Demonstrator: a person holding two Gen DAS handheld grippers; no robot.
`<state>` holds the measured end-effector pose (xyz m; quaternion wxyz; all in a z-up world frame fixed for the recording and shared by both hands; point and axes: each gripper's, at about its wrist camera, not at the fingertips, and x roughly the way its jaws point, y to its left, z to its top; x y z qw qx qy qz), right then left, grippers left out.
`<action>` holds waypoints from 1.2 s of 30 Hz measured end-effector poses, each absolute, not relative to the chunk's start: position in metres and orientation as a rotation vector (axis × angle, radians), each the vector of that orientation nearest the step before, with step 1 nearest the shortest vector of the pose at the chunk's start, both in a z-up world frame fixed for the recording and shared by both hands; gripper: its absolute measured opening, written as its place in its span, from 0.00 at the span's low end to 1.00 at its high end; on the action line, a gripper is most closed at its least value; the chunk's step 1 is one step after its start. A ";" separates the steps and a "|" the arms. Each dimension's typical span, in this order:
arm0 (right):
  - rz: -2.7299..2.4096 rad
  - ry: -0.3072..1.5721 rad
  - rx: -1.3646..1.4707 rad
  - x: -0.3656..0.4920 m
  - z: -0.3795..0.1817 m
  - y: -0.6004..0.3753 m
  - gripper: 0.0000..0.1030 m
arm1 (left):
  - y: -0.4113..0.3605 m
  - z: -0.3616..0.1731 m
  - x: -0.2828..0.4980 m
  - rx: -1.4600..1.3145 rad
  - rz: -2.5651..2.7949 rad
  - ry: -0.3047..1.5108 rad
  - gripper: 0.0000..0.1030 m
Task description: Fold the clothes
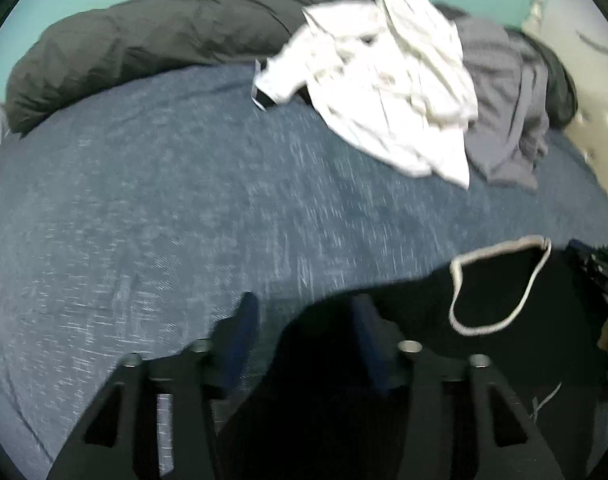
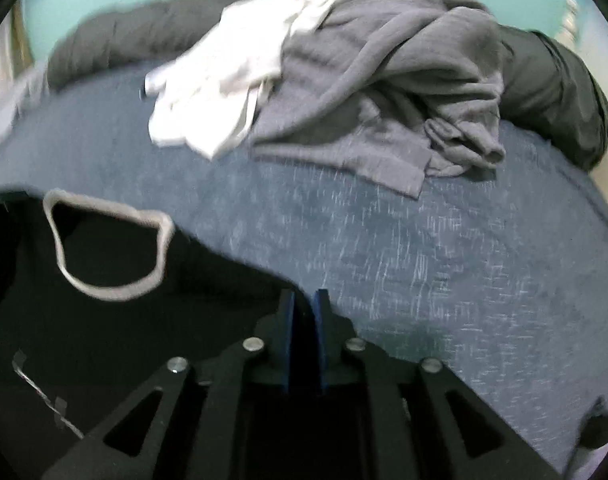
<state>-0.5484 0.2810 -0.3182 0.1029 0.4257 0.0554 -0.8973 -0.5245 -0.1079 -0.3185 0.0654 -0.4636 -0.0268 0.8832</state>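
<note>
With our left claw (image 1: 304,312) spread and right claw (image 2: 304,304) barely parted beside the black shirt (image 2: 104,320), it may slump, crumpling.

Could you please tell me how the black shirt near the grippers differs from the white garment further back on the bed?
The black shirt lies spread fairly flat with its pale-trimmed neckline open; the white garment is crumpled in a heap. The black shirt sits alone; the white garment overlaps a grey garment. Both rest on the blue bedcover, unfolded.

The left gripper (image 1: 304,312) angles downward with fingers spread apart; the right gripper (image 2: 304,308) shows only a narrow gap.
</note>
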 end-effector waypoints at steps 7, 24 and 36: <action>-2.700 0.010 1.095 -0.518 -0.273 0.283 0.39 | -0.130 -0.279 -0.481 -1.326 2.648 -0.249 0.58; -2.424 -0.159 1.271 -0.278 -0.276 0.306 0.55 | -0.159 -0.312 -0.248 -1.570 2.401 -0.346 0.60; -2.379 -0.307 1.508 -0.153 -0.297 0.346 0.60 | -0.146 -0.342 -0.136 -1.703 2.235 -0.405 0.61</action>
